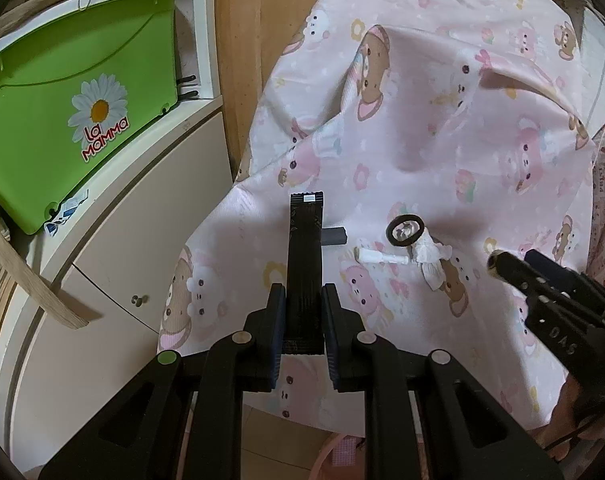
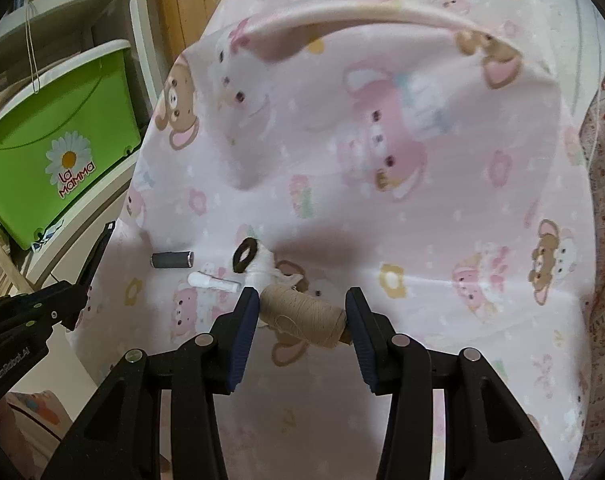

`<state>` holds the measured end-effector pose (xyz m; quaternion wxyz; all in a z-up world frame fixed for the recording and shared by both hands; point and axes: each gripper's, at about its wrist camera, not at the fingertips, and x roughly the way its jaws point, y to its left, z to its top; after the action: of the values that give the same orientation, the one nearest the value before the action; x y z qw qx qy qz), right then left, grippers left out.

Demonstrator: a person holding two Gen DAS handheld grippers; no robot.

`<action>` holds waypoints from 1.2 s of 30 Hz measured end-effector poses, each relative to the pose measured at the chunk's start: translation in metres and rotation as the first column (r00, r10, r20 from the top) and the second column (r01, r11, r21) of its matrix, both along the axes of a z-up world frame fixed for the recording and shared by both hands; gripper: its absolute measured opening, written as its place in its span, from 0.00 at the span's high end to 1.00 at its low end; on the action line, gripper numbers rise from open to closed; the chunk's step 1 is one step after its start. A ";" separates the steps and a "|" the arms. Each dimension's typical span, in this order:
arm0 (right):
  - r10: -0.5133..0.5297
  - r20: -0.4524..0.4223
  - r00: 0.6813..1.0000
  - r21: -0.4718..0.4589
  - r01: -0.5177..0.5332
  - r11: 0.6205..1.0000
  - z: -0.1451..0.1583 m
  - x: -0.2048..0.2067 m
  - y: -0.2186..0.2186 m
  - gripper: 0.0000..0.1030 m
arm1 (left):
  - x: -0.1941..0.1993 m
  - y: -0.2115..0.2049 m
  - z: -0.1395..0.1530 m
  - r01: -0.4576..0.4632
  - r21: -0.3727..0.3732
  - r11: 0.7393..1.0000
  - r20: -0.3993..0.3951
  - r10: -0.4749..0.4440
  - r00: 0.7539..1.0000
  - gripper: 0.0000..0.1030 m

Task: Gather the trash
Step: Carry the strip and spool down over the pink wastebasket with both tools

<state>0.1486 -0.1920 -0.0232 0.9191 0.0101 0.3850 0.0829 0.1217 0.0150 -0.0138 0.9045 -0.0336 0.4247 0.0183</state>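
The left gripper (image 1: 302,312) has its fingers (image 1: 276,312) closed on a long black sachet (image 1: 305,264), which stands out ahead of them over the near left part of a bed covered by a pink cartoon-print sheet (image 1: 442,140). The right gripper (image 2: 302,320) clamps a spool of beige thread (image 2: 302,314) crosswise, one end against each finger (image 2: 244,332), above the near edge of the bed.

On the sheet, toward the near edge, the remaining trash lies in a loose row. A small dark grey cylinder (image 2: 171,260) sits furthest toward the left edge. Just beside it lies a white rolled paper stick (image 2: 212,281). Next comes a crumpled white tissue (image 2: 260,266) with a black ring (image 2: 244,260) resting against it. In the left wrist view the same cylinder (image 1: 334,236) shows partly behind the sachet, then the stick (image 1: 380,257), the ring (image 1: 405,232) and the tissue (image 1: 428,258).

Beyond the bed's left edge stands a white cabinet (image 1: 122,232) carrying a green plastic bin (image 1: 74,108) with a daisy label. The sheet rises into a raised fold (image 2: 362,12) toward the far side.
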 end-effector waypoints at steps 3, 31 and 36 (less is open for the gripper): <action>-0.003 0.014 1.000 -0.006 0.003 1.000 0.004 -0.006 -0.008 0.54 | -0.004 -0.003 0.002 0.014 0.006 1.000 0.007 -0.014 1.000 0.83; 0.045 0.088 0.995 0.092 -0.053 0.994 0.052 -0.130 -0.059 0.54 | -0.089 -0.022 0.041 0.137 -0.127 0.982 0.033 -0.134 0.990 0.83; 0.070 0.081 0.994 0.124 -0.079 0.989 0.049 -0.157 -0.058 0.54 | -0.108 -0.031 0.023 0.166 -0.159 0.973 -0.023 -0.172 0.985 0.83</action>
<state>-0.0082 -0.2499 0.0258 0.9269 0.0509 0.3436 0.1419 0.0136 -0.0162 0.0096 0.8893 -0.0680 0.4428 -0.0916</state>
